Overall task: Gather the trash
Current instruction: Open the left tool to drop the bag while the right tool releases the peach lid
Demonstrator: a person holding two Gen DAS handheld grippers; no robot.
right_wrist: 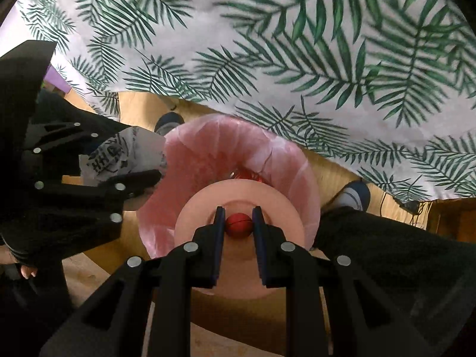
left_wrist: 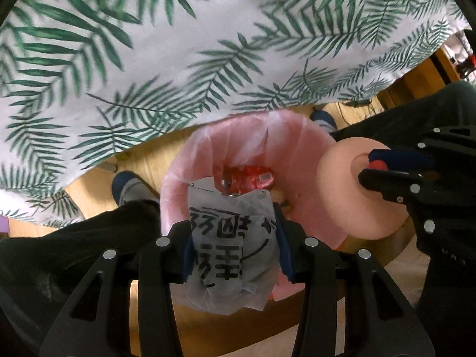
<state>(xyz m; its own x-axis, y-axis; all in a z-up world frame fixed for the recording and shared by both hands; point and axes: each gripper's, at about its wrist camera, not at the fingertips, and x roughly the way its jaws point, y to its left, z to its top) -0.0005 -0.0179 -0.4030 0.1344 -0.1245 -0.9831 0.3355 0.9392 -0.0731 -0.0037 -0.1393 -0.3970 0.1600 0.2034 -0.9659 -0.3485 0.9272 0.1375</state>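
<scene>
Over the bin: a crumpled paper wrapper [left_wrist: 230, 255] printed with black characters hangs between the jaws of the left gripper [left_wrist: 232, 250], directly above the mouth of the pink-lined bin [left_wrist: 178, 184].
Wrapper, handling: judged light, soft and crushable; a pinch across its bunched middle, as now, looks enough, and it should drop freely once let go.
Second load: the right gripper [right_wrist: 238, 226] has its jaws drawn narrow on a small red ball-like piece [right_wrist: 238, 223], which sits at the centre of a pale peach plate [right_wrist: 193, 208] poised over the same bin.
Plate, handling: judged stiff and smooth, likely slippery; whether the jaws also pinch the plate itself cannot be told, so a tilt may send it sliding.
Inside the bin: red crinkled packaging [left_wrist: 253, 175] already lies at the bottom of the liner.
Around the bin: wooden floor [right_wrist: 142, 107], a person's dark trouser legs and blue-and-grey shoes [left_wrist: 131, 187] on either side.
Backdrop: the table's white cloth with green palm fronds [left_wrist: 148, 59] hangs just behind the bin.
</scene>
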